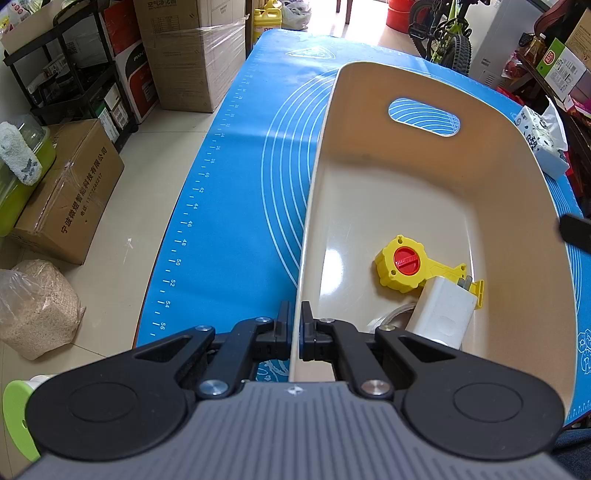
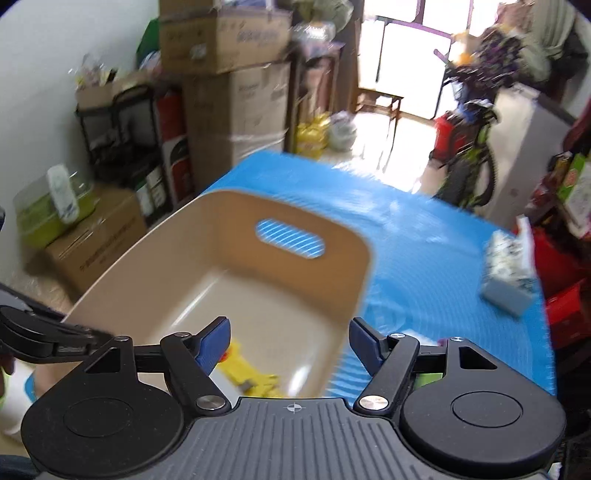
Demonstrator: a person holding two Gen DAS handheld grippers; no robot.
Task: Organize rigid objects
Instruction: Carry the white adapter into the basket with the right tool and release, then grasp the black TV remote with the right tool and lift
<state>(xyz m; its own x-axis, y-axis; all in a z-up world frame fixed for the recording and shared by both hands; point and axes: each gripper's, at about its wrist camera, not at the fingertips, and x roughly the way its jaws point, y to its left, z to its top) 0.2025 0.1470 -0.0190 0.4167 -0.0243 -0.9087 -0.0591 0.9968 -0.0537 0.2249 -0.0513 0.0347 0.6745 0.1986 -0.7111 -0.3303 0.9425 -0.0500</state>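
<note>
A beige plastic bin [image 1: 509, 229] with a handle slot stands on the blue mat [image 1: 236, 206]. My left gripper [image 1: 296, 314] is shut on the bin's near left rim. Inside the bin lie a yellow toy with a red knob [image 1: 404, 264], a white charger block [image 1: 445, 314] and a clear tape roll [image 1: 388, 319]. My right gripper [image 2: 290, 345] is open and empty above the bin's near right corner [image 2: 354, 280]. The right wrist view is blurred; the yellow toy [image 2: 247, 373] shows between the fingers.
A tissue pack [image 1: 543, 140] lies on the mat's right side and shows in the right wrist view [image 2: 508, 277]. Cardboard boxes [image 1: 70, 192] and a black shelf [image 1: 74, 74] stand on the floor to the left. A bicycle [image 1: 443, 33] stands beyond the table.
</note>
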